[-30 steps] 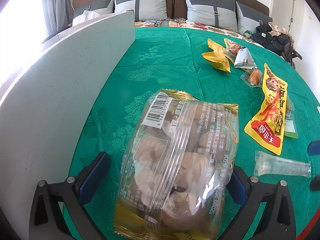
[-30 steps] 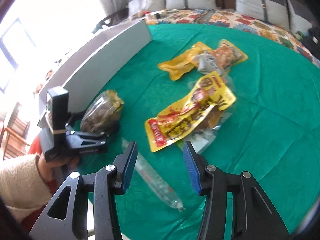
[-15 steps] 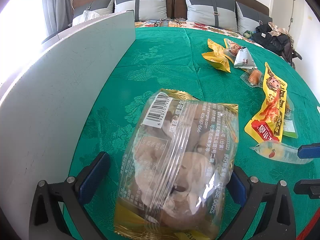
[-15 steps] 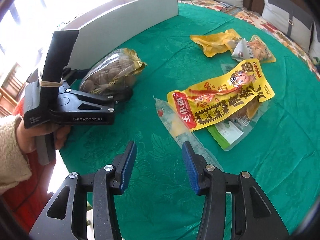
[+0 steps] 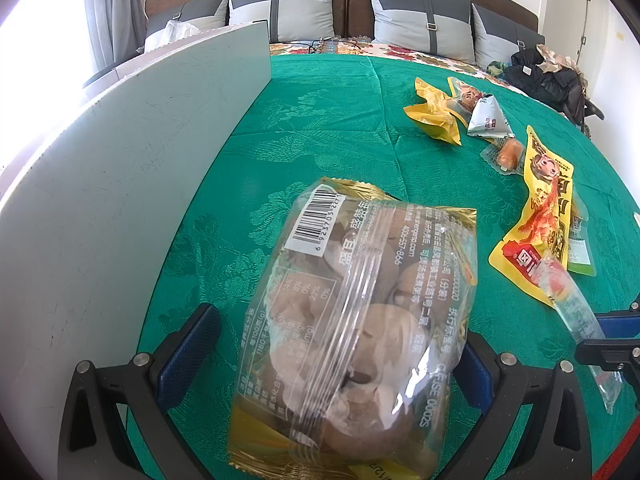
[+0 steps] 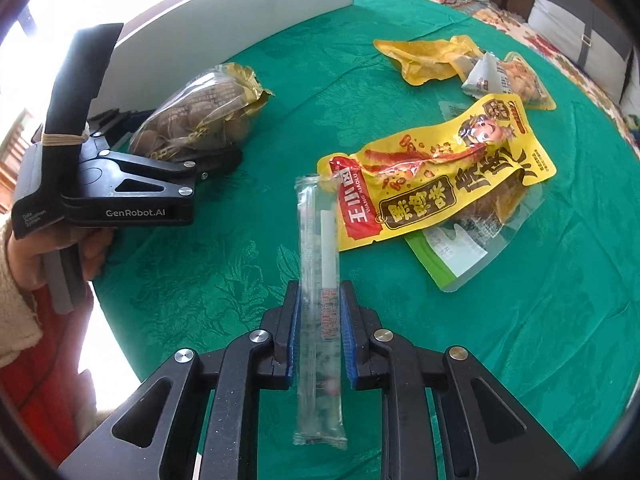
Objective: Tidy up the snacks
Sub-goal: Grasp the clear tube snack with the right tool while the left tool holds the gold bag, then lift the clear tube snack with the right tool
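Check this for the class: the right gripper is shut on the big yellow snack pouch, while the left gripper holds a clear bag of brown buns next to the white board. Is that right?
One detail is wrong. In the right wrist view the right gripper is shut on the long clear stick packet, not the yellow snack pouch, which lies untouched on the green cloth. The left gripper does hold the bag of brown buns next to the white board.

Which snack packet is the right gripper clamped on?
The long clear tube packet, pinched between the right gripper's blue pads. The other packets lie loose on the green cloth, except the bun bag in the left gripper.
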### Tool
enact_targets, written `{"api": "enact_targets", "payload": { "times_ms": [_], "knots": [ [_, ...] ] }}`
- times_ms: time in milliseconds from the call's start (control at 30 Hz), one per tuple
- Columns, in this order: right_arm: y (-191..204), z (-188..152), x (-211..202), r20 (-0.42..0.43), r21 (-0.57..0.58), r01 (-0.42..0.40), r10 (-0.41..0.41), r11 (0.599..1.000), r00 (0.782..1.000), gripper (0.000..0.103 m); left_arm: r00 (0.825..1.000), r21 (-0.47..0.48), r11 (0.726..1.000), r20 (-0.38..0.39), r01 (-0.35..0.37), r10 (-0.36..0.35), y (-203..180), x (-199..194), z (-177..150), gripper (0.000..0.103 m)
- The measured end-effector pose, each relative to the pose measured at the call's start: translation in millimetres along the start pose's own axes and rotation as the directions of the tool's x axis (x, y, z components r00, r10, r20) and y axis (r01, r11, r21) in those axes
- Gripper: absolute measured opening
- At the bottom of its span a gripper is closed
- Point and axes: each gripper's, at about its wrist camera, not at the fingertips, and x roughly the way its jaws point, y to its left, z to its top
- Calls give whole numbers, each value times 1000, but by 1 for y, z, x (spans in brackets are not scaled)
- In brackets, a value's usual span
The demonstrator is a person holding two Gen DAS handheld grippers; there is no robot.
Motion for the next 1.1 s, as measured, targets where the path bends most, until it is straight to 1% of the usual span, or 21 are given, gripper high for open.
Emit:
{"api": "enact_targets", "payload": {
  "times_ms": [100, 167, 200, 233, 300, 367, 433, 500, 567, 600, 633, 667, 733, 767, 800, 867, 900, 933, 1100],
  "knots": [
    [-22, -16, -23, 90, 160, -42, 27, 986, 996, 19, 1000, 0, 1000, 0, 0, 0, 0, 0, 0, 103],
    [-41, -24, -40, 154, 259, -60, 20, 964, 988, 19, 1000, 0, 1000, 0, 0, 0, 0, 0, 0, 103],
    [-52, -29, -49, 182, 304, -58, 2, 951, 983, 19, 1000, 0, 1000, 0, 0, 0, 0, 0, 0, 103],
    [-63, -33, -56, 200, 348, -40, -33, 937, 979, 19, 1000, 0, 1000, 0, 0, 0, 0, 0, 0, 103],
    [-88, -38, -65, 209, 435, 33, -137, 900, 968, 19, 1000, 0, 1000, 0, 0, 0, 0, 0, 0, 103],
    [-116, -41, -63, 178, 526, 97, -220, 845, 959, 19, 1000, 0, 1000, 0, 0, 0, 0, 0, 0, 103],
    [-134, -44, -57, 149, 572, 142, -273, 808, 951, 19, 1000, 0, 1000, 0, 0, 0, 0, 0, 0, 103],
    [-141, -47, -48, 119, 577, 189, -311, 794, 943, 19, 1000, 0, 1000, 0, 0, 0, 0, 0, 0, 103],
    [-146, -54, -44, 120, 581, 188, -312, 792, 942, 21, 1000, 0, 1000, 0, 0, 0, 0, 0, 0, 103],
    [-145, -55, -44, 137, 582, 187, -322, 792, 937, 22, 1000, 0, 1000, 0, 0, 0, 0, 0, 0, 103],
    [-142, -62, -46, 150, 581, 192, -336, 791, 930, 26, 1000, 0, 1000, 0, 0, 0, 0, 0, 0, 103],
    [-139, -66, -47, 171, 577, 186, -340, 795, 925, 33, 1000, 0, 1000, 0, 0, 0, 0, 0, 0, 103],
    [-135, -70, -47, 202, 559, 183, -346, 809, 916, 43, 1000, 0, 1000, 0, 0, 0, 0, 0, 0, 103],
    [-132, -71, -46, 206, 543, 199, -359, 816, 910, 48, 1000, 0, 1000, 0, 0, 0, 0, 0, 0, 103],
    [-128, -70, -44, 207, 523, 220, -373, 824, 904, 51, 1000, 0, 1000, 0, 0, 0, 0, 0, 0, 103],
    [-118, -67, -37, 206, 472, 274, -407, 838, 890, 62, 1000, 0, 1000, 0, 0, 0, 0, 0, 0, 103],
    [-114, -65, -33, 192, 447, 306, -424, 840, 885, 65, 1000, 0, 1000, 0, 0, 0, 0, 0, 0, 103],
    [-110, -62, -31, 182, 432, 331, -441, 839, 879, 71, 1000, 0, 1000, 0, 0, 0, 0, 0, 0, 103],
    [-114, -66, -31, 179, 448, 323, -437, 834, 881, 80, 1000, 0, 1000, 0, 0, 0, 0, 0, 0, 103]
  ]
}}
